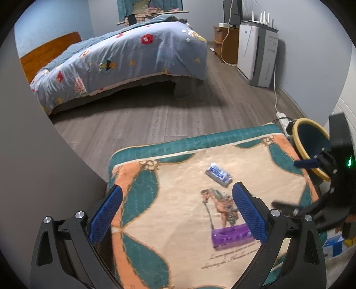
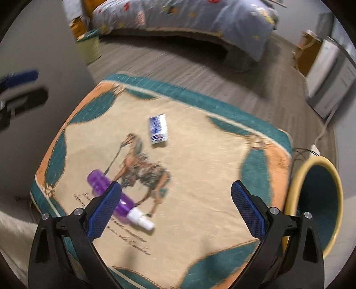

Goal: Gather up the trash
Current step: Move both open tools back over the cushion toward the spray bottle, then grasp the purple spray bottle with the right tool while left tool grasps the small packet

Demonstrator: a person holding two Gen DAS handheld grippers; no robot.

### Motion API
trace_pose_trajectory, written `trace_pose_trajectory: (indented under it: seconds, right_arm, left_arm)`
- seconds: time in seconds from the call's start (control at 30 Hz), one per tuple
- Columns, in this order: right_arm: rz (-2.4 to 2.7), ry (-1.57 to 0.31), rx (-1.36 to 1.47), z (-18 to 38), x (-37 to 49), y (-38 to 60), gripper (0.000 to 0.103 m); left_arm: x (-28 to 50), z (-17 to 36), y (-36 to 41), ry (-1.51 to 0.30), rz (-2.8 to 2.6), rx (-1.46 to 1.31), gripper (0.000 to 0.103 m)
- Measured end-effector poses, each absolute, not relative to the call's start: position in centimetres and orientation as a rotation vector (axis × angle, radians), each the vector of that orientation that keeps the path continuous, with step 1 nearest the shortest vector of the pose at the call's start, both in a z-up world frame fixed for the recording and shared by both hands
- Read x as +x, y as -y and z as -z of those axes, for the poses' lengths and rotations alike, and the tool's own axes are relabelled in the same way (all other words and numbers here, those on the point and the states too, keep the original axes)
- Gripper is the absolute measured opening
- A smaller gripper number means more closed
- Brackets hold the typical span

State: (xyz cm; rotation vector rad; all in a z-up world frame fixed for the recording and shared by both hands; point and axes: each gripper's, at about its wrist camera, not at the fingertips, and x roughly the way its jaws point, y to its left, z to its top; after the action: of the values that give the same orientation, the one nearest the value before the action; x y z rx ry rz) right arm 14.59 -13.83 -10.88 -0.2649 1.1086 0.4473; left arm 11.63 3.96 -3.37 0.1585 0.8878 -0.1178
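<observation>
Above the blanket [image 2: 200, 177], your left gripper [image 1: 176, 207] and right gripper [image 2: 175, 203] hover level, jaws spread wide, holding nothing; the bin [image 2: 311, 204] sits right.

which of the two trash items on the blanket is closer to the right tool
The purple spray bottle, lying right beside the right tool's left finger. The blue-and-white packet lies farther out, toward the blanket's far edge.

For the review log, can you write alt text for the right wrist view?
The open right gripper hovers over a patterned blanket holding a purple spray bottle, partly behind its left finger, and a small blue-and-white packet. A yellow-rimmed bin sits at the blanket's right edge, a bed beyond.
</observation>
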Motion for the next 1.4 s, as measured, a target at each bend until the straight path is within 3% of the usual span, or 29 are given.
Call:
trace_pose_trajectory:
  seconds: [0.23, 0.4, 0.5, 0.57, 0.73, 1.4]
  right_arm:
    - [-0.586, -1.164, -0.386, 14.0, 13.1, 8.6, 0.097]
    - [-0.658, -1.210, -0.485, 16.4, 12.1, 6.0, 0.088]
    - [-0.678, -1.229, -0.523, 17.5, 11.7, 5.0, 0.073]
    - [-0.692, -1.238, -0.544, 18.2, 11.5, 4.6, 0.053]
    - [-0.692, -1.243, -0.528, 18.0, 11.7, 5.1, 0.035]
    - [-0.251, -1.165, -0.169, 14.9, 20.9, 18.8, 0.034]
  left_arm:
    - [12.6, 3.8, -6.5, -0.905, 0.098, 0.103, 0.098]
    - [13.2, 4.5, -7.9, -0.936, 0.077, 0.060, 0.098]
    - [13.5, 5.1, -8.5, -0.958, 0.065, 0.041, 0.098]
    - [13.6, 5.5, -8.7, -0.970, 0.058, 0.041, 0.098]
    - [13.9, 6.6, -8.3, -0.991, 0.038, 0.064, 0.098]
    - [18.5, 13.0, -1.6, -1.090, 0.065, 0.073, 0.098]
